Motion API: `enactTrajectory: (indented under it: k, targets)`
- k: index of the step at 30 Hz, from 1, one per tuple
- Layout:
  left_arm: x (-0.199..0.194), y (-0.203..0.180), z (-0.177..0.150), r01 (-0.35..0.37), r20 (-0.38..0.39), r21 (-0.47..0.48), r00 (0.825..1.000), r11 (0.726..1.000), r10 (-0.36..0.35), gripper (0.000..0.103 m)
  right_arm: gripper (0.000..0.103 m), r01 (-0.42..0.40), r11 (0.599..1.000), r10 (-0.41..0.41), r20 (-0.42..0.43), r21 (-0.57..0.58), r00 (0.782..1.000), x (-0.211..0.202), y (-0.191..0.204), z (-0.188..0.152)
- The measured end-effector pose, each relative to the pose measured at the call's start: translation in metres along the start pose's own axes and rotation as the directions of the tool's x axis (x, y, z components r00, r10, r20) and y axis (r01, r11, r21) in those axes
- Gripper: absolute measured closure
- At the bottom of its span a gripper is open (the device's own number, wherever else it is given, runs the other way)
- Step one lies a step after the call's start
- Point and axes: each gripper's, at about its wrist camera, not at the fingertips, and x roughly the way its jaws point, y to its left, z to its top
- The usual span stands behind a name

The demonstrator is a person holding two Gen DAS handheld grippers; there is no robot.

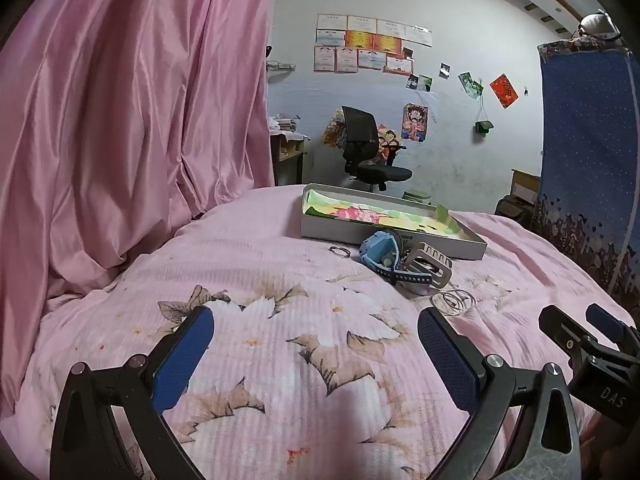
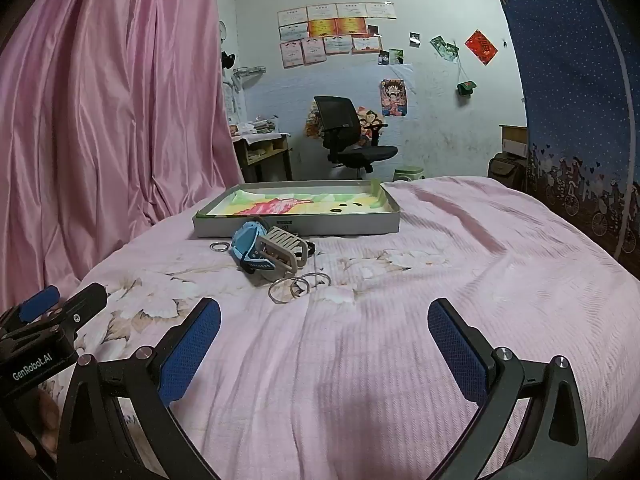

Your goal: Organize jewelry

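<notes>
Nearest the cameras, the left gripper point(image 1: 316, 344) hovers low over the bed point(image 1: 280, 360) with its blue-padded jaws spread wide and nothing between them, and the right gripper point(image 2: 324, 336) hangs beside it in the same way, jaws wide apart and empty. Each gripper shows at the edge of the other's view. Under them lies a pink bedspread point(image 2: 380, 360) printed with pale flowers. Farther along the bed, toward its middle, a loose cluster of thin silver rings point(image 2: 298, 286) lies flat on the cloth. Just beyond them a blue watch point(image 2: 250, 250) sits in a heap with a beige hair clip point(image 2: 282, 250), the two touching. A small silver ring point(image 2: 219, 246) lies on the cloth just to the left of the watch, apart from it. Behind this heap, near the far edge of the bed, stands a shallow grey box point(image 2: 296, 226), open at the top and lined with a bright printed cloth. Past the bed a black office chair point(image 2: 346, 136) stands against a white wall point(image 2: 440, 100) hung with papers and pictures, a pink curtain point(image 2: 112, 120) hangs on the left and a blue dotted fabric point(image 2: 572, 100) on the right.
</notes>
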Motion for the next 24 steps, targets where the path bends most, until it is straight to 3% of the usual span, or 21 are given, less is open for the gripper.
enactTrajectory:
  k: [24]
  targets:
    - [0.0024, 0.0032, -0.0002, -0.007, -0.003, -0.012, 1.0, 1.0, 0.007, 0.0, 0.001, -0.002, 1.0, 0.002, 0.014, -0.002, 1.0, 0.0008, 0.0004, -0.0017]
